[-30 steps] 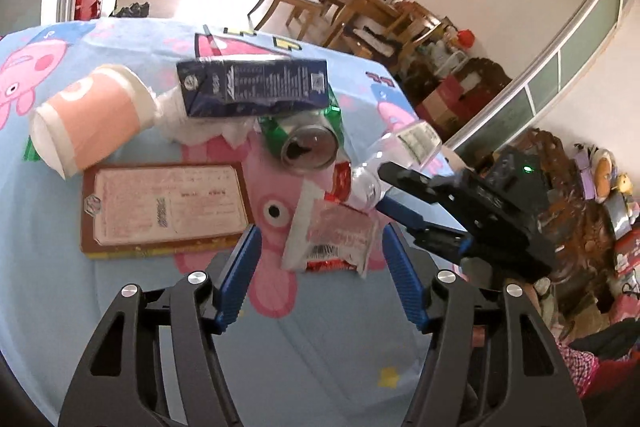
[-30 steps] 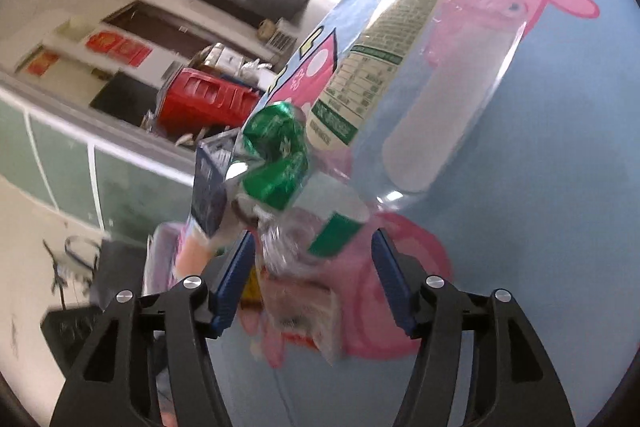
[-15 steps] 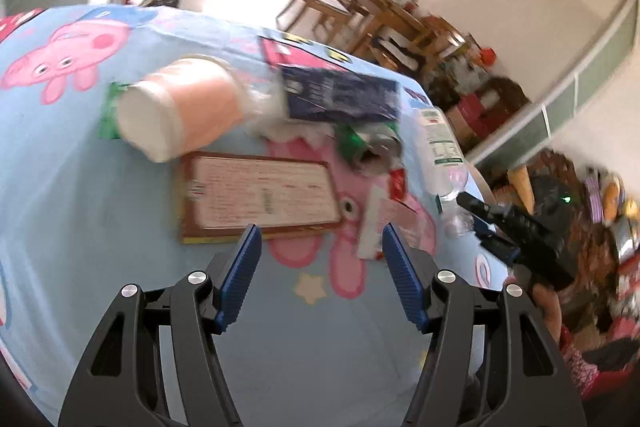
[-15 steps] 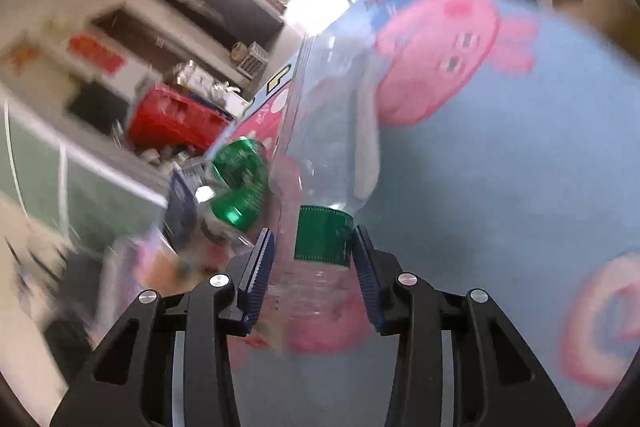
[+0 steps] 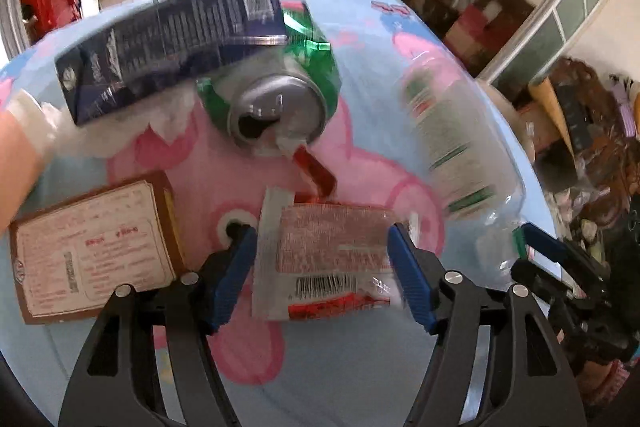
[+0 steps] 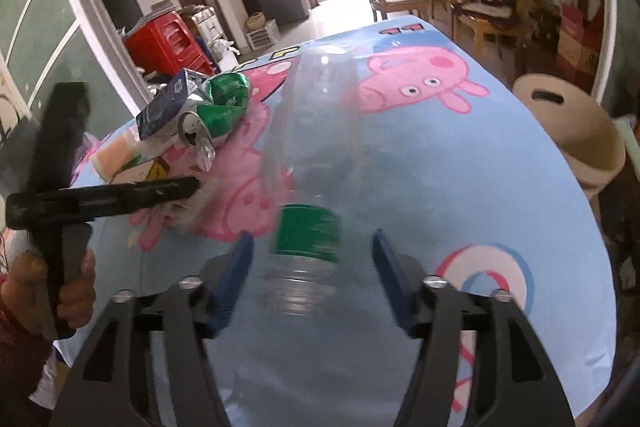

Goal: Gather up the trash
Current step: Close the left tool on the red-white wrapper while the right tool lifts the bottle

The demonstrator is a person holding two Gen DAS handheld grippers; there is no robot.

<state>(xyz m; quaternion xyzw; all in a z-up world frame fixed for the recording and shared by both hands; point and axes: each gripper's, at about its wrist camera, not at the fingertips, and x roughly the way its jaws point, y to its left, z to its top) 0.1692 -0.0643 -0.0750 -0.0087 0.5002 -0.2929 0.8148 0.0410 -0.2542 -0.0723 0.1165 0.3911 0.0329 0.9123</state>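
Trash lies scattered over the desk, which is covered by a light blue cloth printed with pink cartoon pigs. The left gripper is closing, its blue pads on either side of a crinkled snack wrapper with a barcode, which lies flat on the cloth; the pads do not look pressed onto it. Beyond the wrapper a dented green can lies on its side with its open top facing the camera, and a dark blue carton rests across it, with crumpled white tissue beneath. A flat brown-edged packet with a pale printed label lies to the left of the wrapper, near a pink cup at the frame's edge. A clear plastic bottle with a green band at its neck lies to the right of the pile, its neck end between the pads of the right gripper. That gripper's jaws are opening, with a gap on both sides of the neck, so the bottle is not pinched. In the right wrist view a hand grips the handle of the left gripper at the left edge. A beige stool stands beside the desk.
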